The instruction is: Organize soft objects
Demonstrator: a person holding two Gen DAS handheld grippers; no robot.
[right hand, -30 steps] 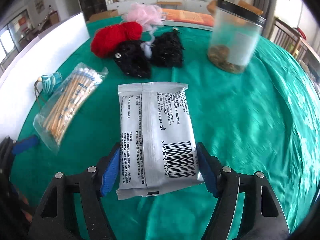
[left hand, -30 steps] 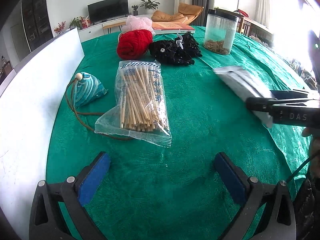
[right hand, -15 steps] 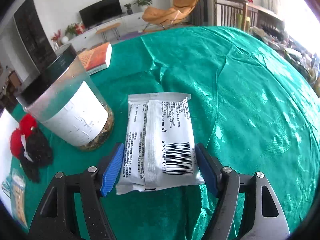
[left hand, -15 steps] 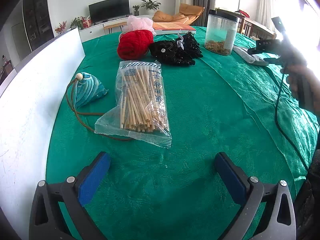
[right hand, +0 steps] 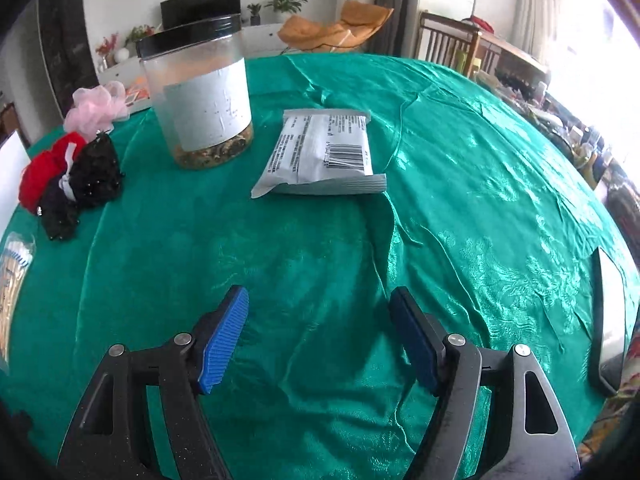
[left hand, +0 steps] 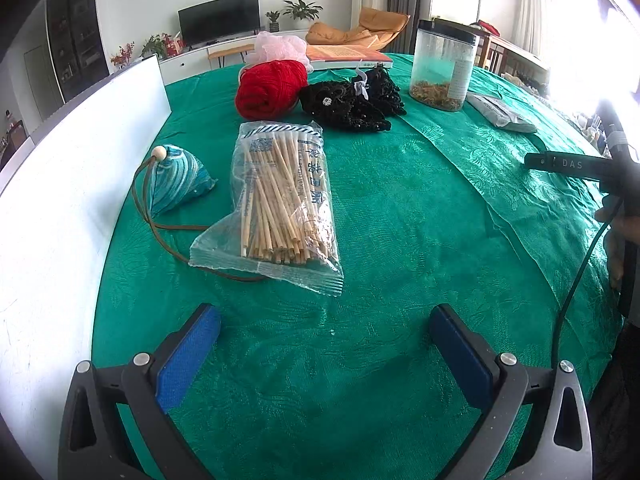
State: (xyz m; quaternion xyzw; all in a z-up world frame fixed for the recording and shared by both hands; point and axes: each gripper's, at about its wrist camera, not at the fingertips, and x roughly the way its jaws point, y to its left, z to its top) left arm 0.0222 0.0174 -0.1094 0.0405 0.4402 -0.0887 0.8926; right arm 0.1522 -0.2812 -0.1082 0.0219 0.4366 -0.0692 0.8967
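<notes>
A silver-white snack packet (right hand: 326,152) lies flat on the green tablecloth (right hand: 320,264) just right of a clear jar (right hand: 198,96); it also shows in the left wrist view (left hand: 500,110). My right gripper (right hand: 318,336) is open and empty, well back from the packet. My left gripper (left hand: 324,348) is open and empty above the cloth, near a clear bag of wooden sticks (left hand: 280,200). A red yarn ball (left hand: 270,88), black knitted pieces (left hand: 352,98), a pink mesh puff (left hand: 278,46) and a teal pouch with a cord (left hand: 178,178) lie beyond.
A white board (left hand: 60,200) stands along the left edge of the table. An orange book (left hand: 344,54) lies at the far side. The right gripper's body and cable (left hand: 580,168) reach in from the right. A flat grey device (right hand: 610,312) lies at the right table edge.
My right gripper carried the packet to the right past the jar, set it down beside the jar, opened and drew back. The left gripper has not moved.
</notes>
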